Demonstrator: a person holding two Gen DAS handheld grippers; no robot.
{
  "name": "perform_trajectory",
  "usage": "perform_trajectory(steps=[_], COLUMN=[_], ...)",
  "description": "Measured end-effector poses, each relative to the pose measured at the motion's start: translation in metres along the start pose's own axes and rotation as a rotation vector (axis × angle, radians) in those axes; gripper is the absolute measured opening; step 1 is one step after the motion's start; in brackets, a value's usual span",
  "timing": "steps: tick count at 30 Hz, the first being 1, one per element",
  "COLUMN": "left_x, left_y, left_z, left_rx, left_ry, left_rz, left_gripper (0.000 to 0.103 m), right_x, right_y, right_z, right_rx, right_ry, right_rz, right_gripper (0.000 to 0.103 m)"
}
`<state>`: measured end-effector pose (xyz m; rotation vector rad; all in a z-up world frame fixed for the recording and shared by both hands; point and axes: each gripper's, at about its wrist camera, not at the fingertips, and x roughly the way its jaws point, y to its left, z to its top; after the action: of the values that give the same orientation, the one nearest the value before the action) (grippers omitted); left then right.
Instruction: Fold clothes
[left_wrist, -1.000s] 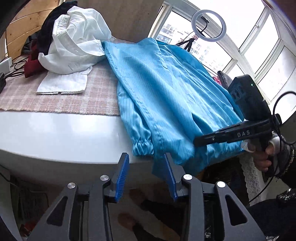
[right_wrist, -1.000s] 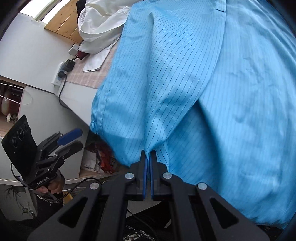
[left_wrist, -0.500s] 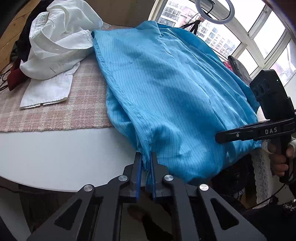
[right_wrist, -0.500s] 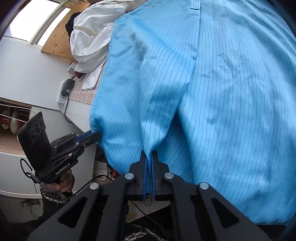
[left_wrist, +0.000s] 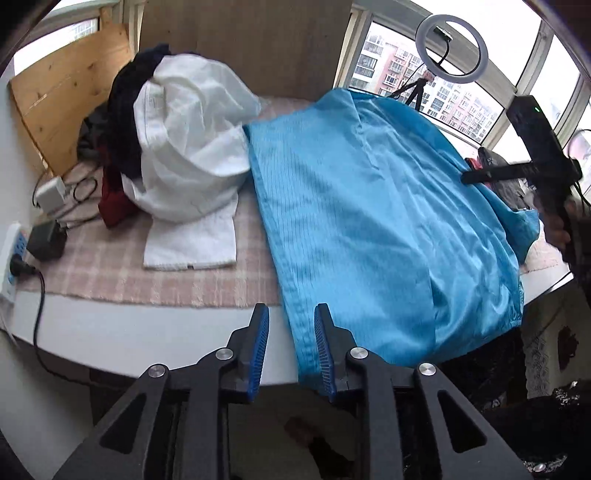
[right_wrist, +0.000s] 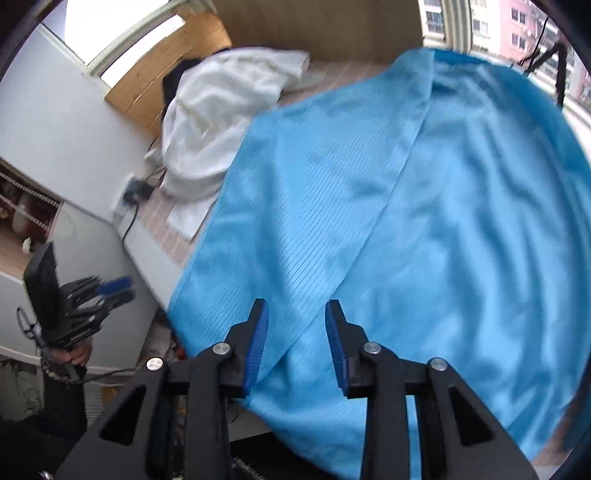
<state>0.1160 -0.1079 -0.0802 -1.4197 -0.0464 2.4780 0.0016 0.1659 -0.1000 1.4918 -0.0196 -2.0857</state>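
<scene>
From the left wrist view, the left gripper (left_wrist: 290, 350) hung above the near edge of the white table (left_wrist: 147, 328), its blue-padded jaws parted and still widening, gripping nothing; the hem of the blue garment (left_wrist: 369, 229) lay just past its right pad. The garment was spread across the table's right half, partly on a pink checked mat (left_wrist: 110, 273), with its near end draped over the table's edge. To its left sat a heap of clothes: a white shirt (left_wrist: 188, 147) on top, dark and red pieces behind it. No bin or basket showed; the clothes lay loose on the mat. A power strip (left_wrist: 14, 254) with plugs sat at the far left, and a ring light (left_wrist: 451, 44) stood by the window. The right gripper (left_wrist: 480, 177) showed at the right edge, side-on, over the garment.

From the right wrist view, blurred, the right gripper (right_wrist: 297, 345) hovered over the blue garment (right_wrist: 424, 221), jaws apart and opening, released, the cloth lying below. The white shirt (right_wrist: 221, 122) was heaped beyond. The left gripper (right_wrist: 110, 291) appeared at lower left, off the table.
</scene>
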Motion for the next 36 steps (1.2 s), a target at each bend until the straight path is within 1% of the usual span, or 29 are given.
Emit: perform_trajectory(steps=[2,3,4,6,8,10,12,16,19,21,23,24,25,26,27,29,30,31,33,34,35,36], left_x=[0.010,0.018,0.028,0.056,0.089,0.123,0.155,0.202,0.216,0.219,0.218,0.217,0.216,0.213,0.209,0.204,0.204,0.208,0.219,0.224,0.227,0.224], left_y=[-0.005,-0.006,-0.006,-0.005,0.001,0.008,0.014,0.031,0.037,0.037,0.038,0.038,0.039,0.039,0.040,0.044,0.047,0.049,0.053,0.053,0.050,0.046], left_z=[0.035,0.053,0.072,0.109,0.141,0.165,0.182,0.195,0.198,0.201,0.203,0.204,0.204,0.206,0.208,0.214,0.215,0.216,0.213,0.211,0.209,0.208], left_rx=[0.003,-0.004,-0.015,-0.006,-0.010,-0.023,-0.018,-0.050,-0.079,-0.084,-0.098,-0.109,-0.113,-0.112,-0.112,-0.118,-0.120,-0.124,-0.143,-0.141,-0.125,-0.107], left_ry=[-0.010,-0.015,-0.017,-0.014,0.002,0.035,0.073,0.164,0.177,0.155,0.133,0.121,0.107,0.091,0.075,0.040,0.036,0.054,0.096,0.119,0.138,0.138], left_rz=[0.022,0.028,0.040,0.091,0.117,0.146,0.171,0.207,0.197,0.206,0.197,0.186,0.187,0.207,0.234,0.291,0.309,0.308,0.307,0.312,0.326,0.342], left_gripper=[0.028,0.029,0.031,0.031,0.031,0.031,0.031,0.031,0.030,0.021,0.002,0.001,0.001,0.001,0.001,0.001,0.001,0.001,0.001,0.003,0.007,0.007], right_x=[-0.004,0.001,0.007,0.028,0.053,0.077,0.099,0.131,0.148,0.156,0.161,0.161,0.160,0.160,0.160,0.156,0.154,0.154,0.173,0.182,0.192,0.198], right_y=[-0.026,-0.039,-0.053,-0.081,-0.107,-0.130,-0.150,-0.167,-0.170,-0.172,-0.174,-0.173,-0.172,-0.172,-0.171,-0.172,-0.173,-0.174,-0.175,-0.175,-0.174,-0.173], right_z=[0.049,0.074,0.099,0.146,0.184,0.212,0.235,0.264,0.275,0.281,0.287,0.290,0.293,0.295,0.298,0.309,0.314,0.319,0.330,0.335,0.336,0.334], right_rx=[-0.032,-0.045,-0.056,-0.053,-0.048,-0.034,-0.032,-0.058,-0.097,-0.117,-0.135,-0.156,-0.177,-0.199,-0.218,-0.243,-0.255,-0.267,-0.288,-0.300,-0.325,-0.360], right_ry=[-0.064,-0.077,-0.089,-0.094,-0.083,-0.059,-0.034,0.007,0.037,0.040,0.039,0.027,0.015,0.003,-0.012,-0.074,-0.105,-0.128,-0.094,-0.077,-0.066,-0.067], right_rz=[-0.057,-0.083,-0.110,-0.163,-0.183,-0.168,-0.154,-0.111,-0.096,-0.085,-0.060,-0.053,-0.046,-0.039,-0.034,-0.049,-0.056,-0.063,-0.074,-0.085,-0.129,-0.177], right_gripper=[0.033,0.038,0.041,0.043,0.043,0.043,0.043,0.043,0.043,0.043,0.042,0.037,0.028,0.005,0.003,0.003,0.003,0.003,0.003,0.005,0.007,0.007])
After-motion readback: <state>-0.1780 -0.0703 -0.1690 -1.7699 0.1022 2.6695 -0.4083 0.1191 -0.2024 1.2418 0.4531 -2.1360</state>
